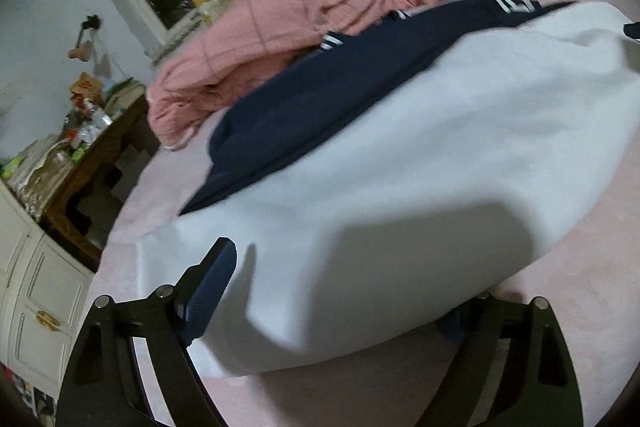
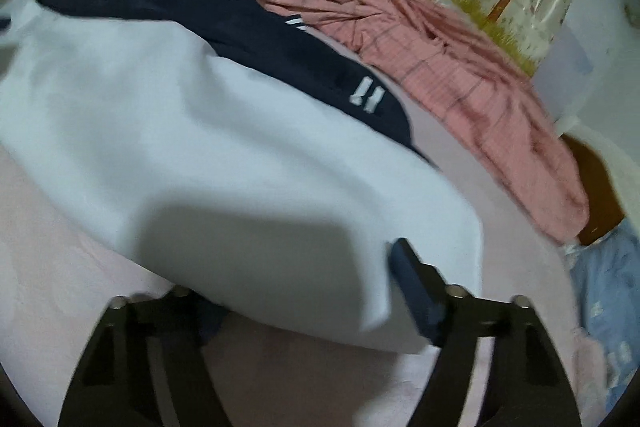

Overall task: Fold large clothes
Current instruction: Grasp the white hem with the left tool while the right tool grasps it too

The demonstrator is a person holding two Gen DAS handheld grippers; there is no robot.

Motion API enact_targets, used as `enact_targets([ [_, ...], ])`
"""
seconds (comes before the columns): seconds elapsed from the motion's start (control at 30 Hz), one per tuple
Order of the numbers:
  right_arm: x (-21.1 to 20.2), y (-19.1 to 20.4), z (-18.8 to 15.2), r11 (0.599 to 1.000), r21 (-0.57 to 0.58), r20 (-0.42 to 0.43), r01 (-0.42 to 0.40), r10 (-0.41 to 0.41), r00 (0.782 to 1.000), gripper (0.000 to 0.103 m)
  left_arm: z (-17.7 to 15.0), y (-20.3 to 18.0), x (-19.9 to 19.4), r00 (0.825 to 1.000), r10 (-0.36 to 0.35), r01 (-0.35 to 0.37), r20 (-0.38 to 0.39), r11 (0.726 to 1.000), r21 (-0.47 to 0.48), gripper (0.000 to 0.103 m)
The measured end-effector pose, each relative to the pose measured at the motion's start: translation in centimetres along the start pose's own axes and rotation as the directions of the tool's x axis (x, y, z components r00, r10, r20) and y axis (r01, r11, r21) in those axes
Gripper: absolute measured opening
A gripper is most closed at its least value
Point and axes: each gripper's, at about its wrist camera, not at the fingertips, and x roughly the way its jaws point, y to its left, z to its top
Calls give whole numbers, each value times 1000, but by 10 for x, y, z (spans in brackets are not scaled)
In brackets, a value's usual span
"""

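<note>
A large white garment (image 1: 420, 167) with navy parts and white stripes (image 1: 320, 95) lies on the pale pink bed sheet (image 1: 360, 399). My left gripper (image 1: 336, 307) is open with its jaws wide apart; the white hem lies between them and covers the right finger, while the left finger (image 1: 212, 291) shows. In the right wrist view the same garment (image 2: 180, 131) fills the middle, its navy part (image 2: 280, 51) behind. My right gripper (image 2: 304, 303) is open too, the hem lying between its jaws; its right finger (image 2: 416, 291) shows and the left one is hidden under the cloth.
A crumpled pink checked quilt (image 1: 320, 3) lies along the far side of the bed (image 2: 440, 59). A cluttered wooden table (image 1: 80, 155) and white cabinet doors (image 1: 36, 299) stand at left. A light blue cloth (image 2: 612, 299) lies at right.
</note>
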Motion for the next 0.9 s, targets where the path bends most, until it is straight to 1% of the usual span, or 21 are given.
enact_targets([
  [0.03, 1, 2, -1, 1000, -24, 5, 21, -20, 1000, 70, 0, 3, 1, 1000, 2, -2, 1, 1000, -11, 87],
  [0.07, 3, 3, -3, 999, -35, 4, 27, -27, 1000, 68, 0, 5, 3, 1000, -4, 4, -3, 1000, -21, 84],
  [0.1, 5, 4, -3, 999, -43, -6, 26, -26, 1000, 54, 0, 6, 4, 1000, -13, 13, -5, 1000, -26, 76],
  [0.13, 8, 5, -3, 997, -50, -16, 55, -55, 998, 33, 0, 5, 4, 1000, -25, 25, -4, 999, -20, 54],
  [0.17, 8, 6, -3, 996, -52, -19, 76, -77, 997, 24, 0, 2, 3, 1000, -18, 18, 1, 1000, -5, 32],
  [0.2, 4, 6, -3, 995, -52, 1, 90, -90, 996, 21, 0, -3, -1, 1000, -13, 13, 13, 1000, 18, 20],
  [0.23, -3, 7, -3, 992, -48, 30, 121, -119, 992, 16, 0, -8, -7, 1000, -1, 0, 30, 999, 47, 19],
  [0.27, -11, 7, -4, 987, -40, 57, 154, -151, 987, 14, -2, -11, -14, 999, 19, -22, 51, 998, 64, 18],
  [0.3, -19, 6, -4, 986, -31, 71, 162, -159, 985, 13, -3, -13, -21, 998, 29, -33, 64, 997, 70, 17],
  [0.37, -32, 4, -7, 990, -20, 73, 142, -140, 987, 12, -9, -7, -33, 998, 19, -22, 67, 998, 50, 17],
  [0.47, -55, 10, -19, 989, -63, 76, 131, -126, 989, 12, -23, -1, -56, 998, -11, 8, 66, 999, 45, 17],
  [0.6, -102, 26, -51, 986, -128, 80, 104, -95, 992, 12, -56, -1, -88, 998, -41, 38, 51, 997, 69, 17],
  [0.63, -116, 29, -61, 988, -130, 82, 86, -76, 994, 12, -65, -1, -98, 997, -55, 52, 48, 997, 62, 17],
  [0.73, -143, 34, -82, 990, -129, 72, 53, -44, 996, 14, -85, 1, -121, 995, -84, 81, 58, 996, 45, 18],
  [0.77, -147, 33, -86, 993, -109, 76, 51, -43, 996, 14, -90, 3, -127, 994, -93, 92, 65, 995, 30, 23],
  [0.8, -150, 32, -89, 995, -83, 76, 51, -45, 996, 17, -92, 4, -128, 992, -101, 101, 71, 995, 8, 31],
  [0.83, -151, 33, -92, 996, -63, 74, 57, -53, 996, 25, -94, 5, -127, 992, -105, 106, 75, 994, -15, 34],
  [0.9, -148, 27, -96, 999, 4, 69, 52, -52, 996, 33, -98, 9, -123, 993, -87, 92, 81, 994, -61, 51],
])
